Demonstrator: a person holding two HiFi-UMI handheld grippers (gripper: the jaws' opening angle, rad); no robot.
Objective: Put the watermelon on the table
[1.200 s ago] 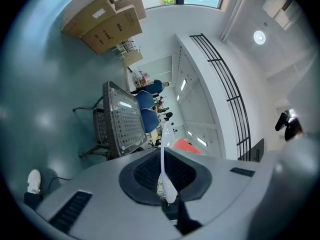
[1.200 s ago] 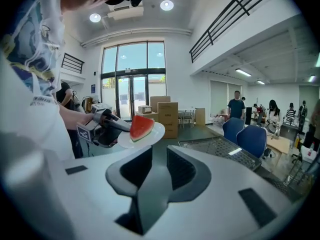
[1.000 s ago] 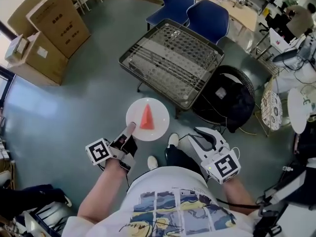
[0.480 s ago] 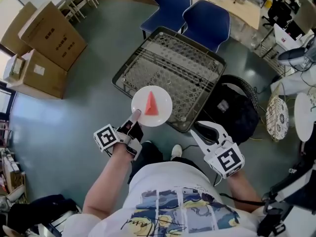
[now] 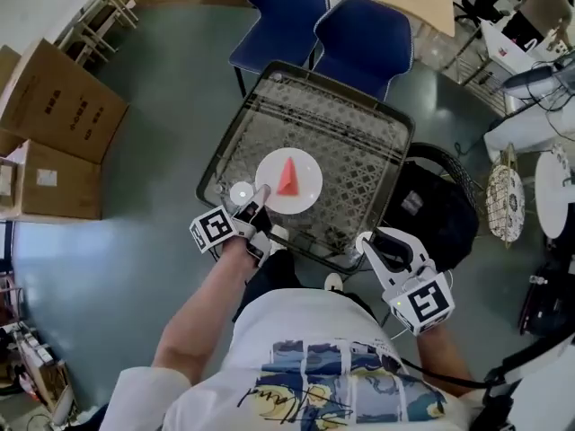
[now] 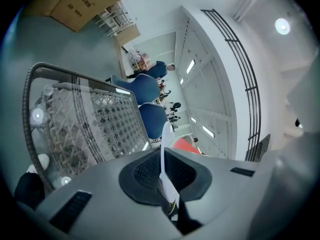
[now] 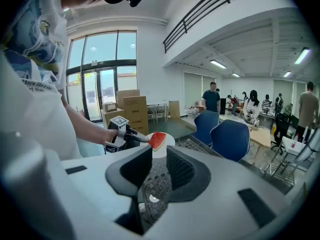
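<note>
A red watermelon wedge (image 5: 287,178) lies on a round white plate (image 5: 305,194). My left gripper (image 5: 256,208) is shut on the plate's near rim and holds it level over the near-left part of the wire-mesh table (image 5: 350,133). The left gripper view shows the plate edge-on (image 6: 164,145) between the jaws of that gripper (image 6: 164,166), with the red wedge (image 6: 183,145) behind. My right gripper (image 5: 384,246) hangs off the table's near edge, open with nothing in it. From the right gripper view, the right gripper (image 7: 154,166) looks at the wedge (image 7: 157,140) and the left gripper (image 7: 131,135).
Two blue chairs (image 5: 280,7) (image 5: 364,34) stand behind the table. A black bag (image 5: 429,203) sits at its right, cardboard boxes (image 5: 54,106) at far left. A small white round object (image 5: 240,193) sits at the table's near-left corner. People stand far off (image 7: 212,98).
The person has stepped up to the mesh table. The left gripper has carried the plate with the wedge from over the floor to over the table. The right gripper stays low.
</note>
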